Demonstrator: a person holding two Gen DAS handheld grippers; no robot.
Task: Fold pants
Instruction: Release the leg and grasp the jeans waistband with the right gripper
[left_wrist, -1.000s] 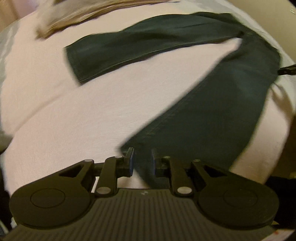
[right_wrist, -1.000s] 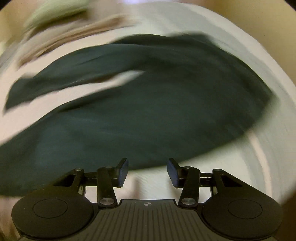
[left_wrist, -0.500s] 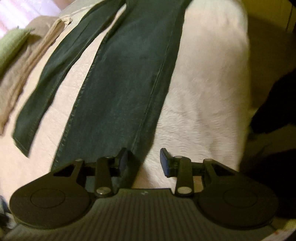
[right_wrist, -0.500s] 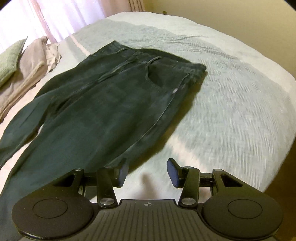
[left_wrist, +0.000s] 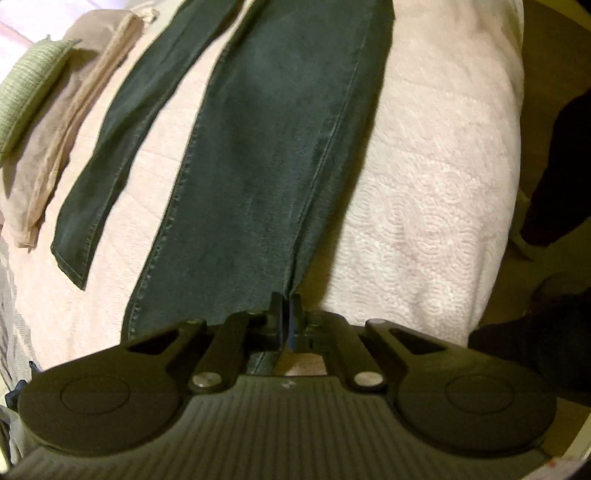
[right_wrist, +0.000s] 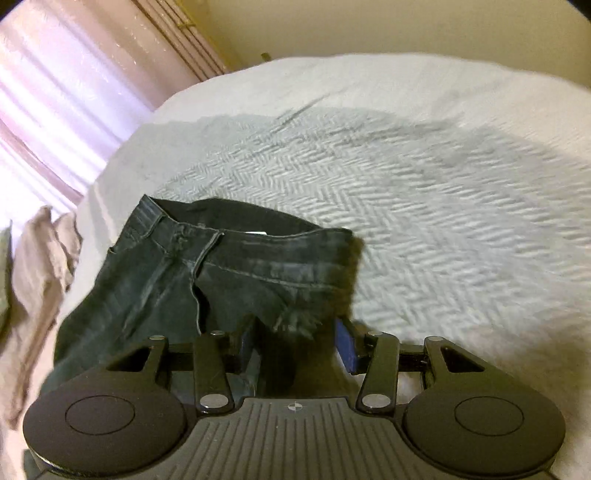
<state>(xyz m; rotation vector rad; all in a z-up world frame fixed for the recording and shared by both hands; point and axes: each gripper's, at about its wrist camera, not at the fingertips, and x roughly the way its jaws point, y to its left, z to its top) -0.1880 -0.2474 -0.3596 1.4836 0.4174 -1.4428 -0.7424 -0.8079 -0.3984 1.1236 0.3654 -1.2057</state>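
Note:
Dark green-black pants (left_wrist: 266, 155) lie flat on a bed, legs spread apart in a narrow V. In the left wrist view my left gripper (left_wrist: 286, 310) is shut on the hem of the near leg at its right seam. The other leg (left_wrist: 122, 147) stretches off to the left. In the right wrist view the waistband end of the pants (right_wrist: 229, 266) lies just ahead. My right gripper (right_wrist: 295, 343) stands open, its fingers on either side of the hip edge of the fabric, not closed on it.
A white textured bedspread (right_wrist: 424, 192) covers the bed. Beige folded cloth (left_wrist: 62, 122) and a green cushion (left_wrist: 26, 85) lie at the left. Pink curtains (right_wrist: 66, 96) hang behind. The bed edge drops off at the right beside dark shapes (left_wrist: 554, 177).
My left gripper has closed on the near leg's hem. My right gripper has moved in close to the waistband, with the hip fabric now between its open fingers.

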